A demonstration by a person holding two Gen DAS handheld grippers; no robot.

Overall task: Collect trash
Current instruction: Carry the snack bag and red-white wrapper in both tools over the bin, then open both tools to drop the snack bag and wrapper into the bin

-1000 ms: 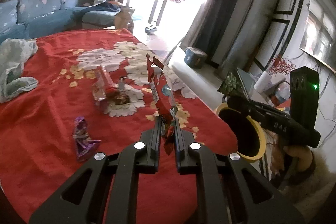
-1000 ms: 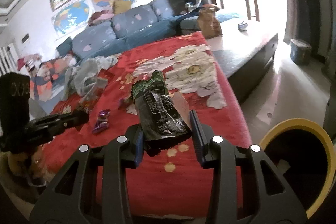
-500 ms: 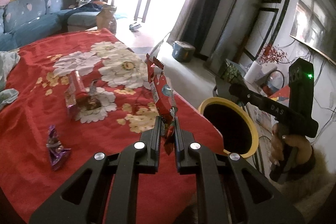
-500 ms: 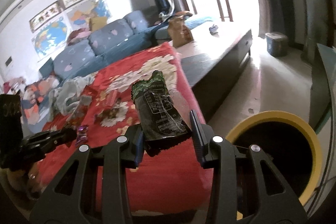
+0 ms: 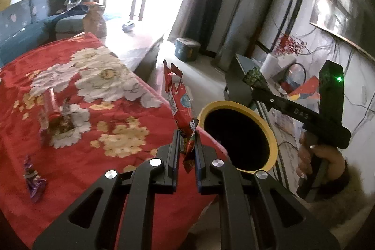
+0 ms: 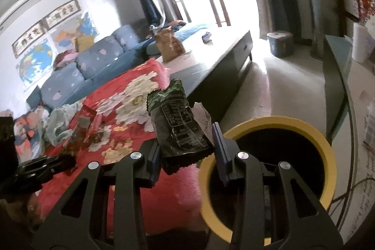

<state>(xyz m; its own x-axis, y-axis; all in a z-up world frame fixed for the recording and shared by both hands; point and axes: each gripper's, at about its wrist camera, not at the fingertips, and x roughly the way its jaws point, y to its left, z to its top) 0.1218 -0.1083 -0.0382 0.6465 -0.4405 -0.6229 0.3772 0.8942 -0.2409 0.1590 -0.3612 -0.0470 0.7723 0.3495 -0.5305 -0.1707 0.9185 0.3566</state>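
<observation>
My left gripper (image 5: 186,149) is shut on a red snack wrapper (image 5: 179,104) that stands upright, just left of the yellow-rimmed bin (image 5: 271,132). My right gripper (image 6: 187,151) is shut on a dark green snack wrapper (image 6: 178,121), at the left rim of the same bin (image 6: 328,151). The right gripper also shows in the left wrist view (image 5: 254,79), over the bin's far side. On the red floral blanket (image 5: 70,156) lie a purple wrapper (image 5: 32,179) and a red and brown wrapper (image 5: 56,118).
The bin stands on the floor off the blanket's right edge. A blue sofa (image 6: 93,67) lies beyond the blanket, with crumpled cloth (image 6: 58,123) on it. A dark low bench (image 6: 222,67), a small blue tub (image 6: 280,43) and a glass side table (image 6: 339,86) stand nearby.
Both grippers have swung right with their wrappers towards the bin, which now looms larger in both views. Both grips are unchanged.
</observation>
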